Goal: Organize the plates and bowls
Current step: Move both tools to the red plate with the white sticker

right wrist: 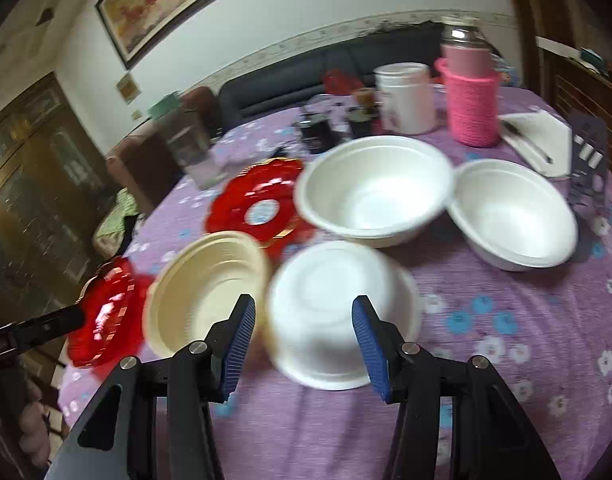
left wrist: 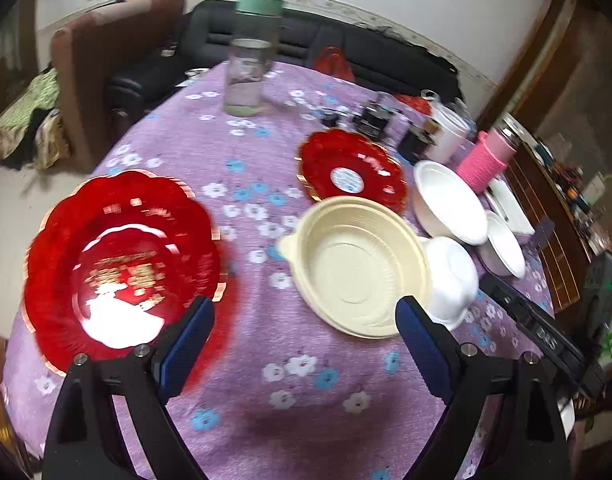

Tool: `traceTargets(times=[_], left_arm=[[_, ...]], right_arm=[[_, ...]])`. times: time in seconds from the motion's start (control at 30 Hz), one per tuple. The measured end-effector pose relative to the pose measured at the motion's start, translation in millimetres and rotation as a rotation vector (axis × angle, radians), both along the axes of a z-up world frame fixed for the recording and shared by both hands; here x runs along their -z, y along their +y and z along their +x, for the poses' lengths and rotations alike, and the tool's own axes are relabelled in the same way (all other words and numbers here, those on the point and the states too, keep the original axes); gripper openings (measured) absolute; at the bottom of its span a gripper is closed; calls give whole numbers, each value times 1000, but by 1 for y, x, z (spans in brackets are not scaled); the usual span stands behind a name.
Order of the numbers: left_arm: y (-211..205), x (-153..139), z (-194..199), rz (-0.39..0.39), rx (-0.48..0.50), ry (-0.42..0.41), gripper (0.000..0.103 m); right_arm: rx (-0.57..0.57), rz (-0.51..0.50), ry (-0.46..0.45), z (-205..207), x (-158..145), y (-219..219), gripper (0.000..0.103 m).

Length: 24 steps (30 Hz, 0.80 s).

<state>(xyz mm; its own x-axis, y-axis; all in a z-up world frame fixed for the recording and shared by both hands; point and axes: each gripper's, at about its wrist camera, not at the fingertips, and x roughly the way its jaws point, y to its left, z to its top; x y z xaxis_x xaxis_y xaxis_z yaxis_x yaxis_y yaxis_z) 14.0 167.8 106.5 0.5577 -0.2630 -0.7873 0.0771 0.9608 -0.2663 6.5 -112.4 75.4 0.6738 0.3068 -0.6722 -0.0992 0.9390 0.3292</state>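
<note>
On the purple flowered tablecloth lie a large red scalloped plate (left wrist: pixel 122 264) at the left, a smaller red plate (left wrist: pixel 352 174) farther back, a cream bowl (left wrist: pixel 358 276), an upturned white bowl (left wrist: pixel 452 280) beside it, and two upright white bowls (left wrist: pixel 446 202) (left wrist: pixel 504 248). My left gripper (left wrist: pixel 304 320) is open and empty above the cloth, between the large red plate and the cream bowl. My right gripper (right wrist: pixel 304 324) is open, its fingers on either side of the upturned white bowl (right wrist: pixel 338 308), with the cream bowl (right wrist: pixel 206 288) to its left. The right view is motion-blurred.
A clear jar with a green lid (left wrist: pixel 250 60) stands at the back. Dark jars (left wrist: pixel 374 118), a white cup (right wrist: pixel 404 98), a pink knit-covered flask (right wrist: pixel 472 96) and a napkin with cutlery (right wrist: pixel 536 142) crowd the back right. A sofa (left wrist: pixel 306 48) and an armchair (left wrist: pixel 106 64) stand behind the table.
</note>
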Motion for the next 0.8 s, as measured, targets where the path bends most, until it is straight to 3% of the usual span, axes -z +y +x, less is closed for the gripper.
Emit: traceTargets(times=[0.17,0.4,0.53,0.63,0.8], left_arm=[[-12,14,5,-36,25,25,91],[-5,33,14,-23,-4,65,91],[5,29,15,-31,-9,61,91],[14,20,24,-34,1,47,91],[24,5,65,-37,-5,60,91]], right_arm=[[45,1,50,21,16,-20,54],[6,-121,81,58,18,8,56],[-18,-202,130,64,18,13,56],[-28,-246,216,56,10,8,56],[-44,-82,154,58,-24,0,56]])
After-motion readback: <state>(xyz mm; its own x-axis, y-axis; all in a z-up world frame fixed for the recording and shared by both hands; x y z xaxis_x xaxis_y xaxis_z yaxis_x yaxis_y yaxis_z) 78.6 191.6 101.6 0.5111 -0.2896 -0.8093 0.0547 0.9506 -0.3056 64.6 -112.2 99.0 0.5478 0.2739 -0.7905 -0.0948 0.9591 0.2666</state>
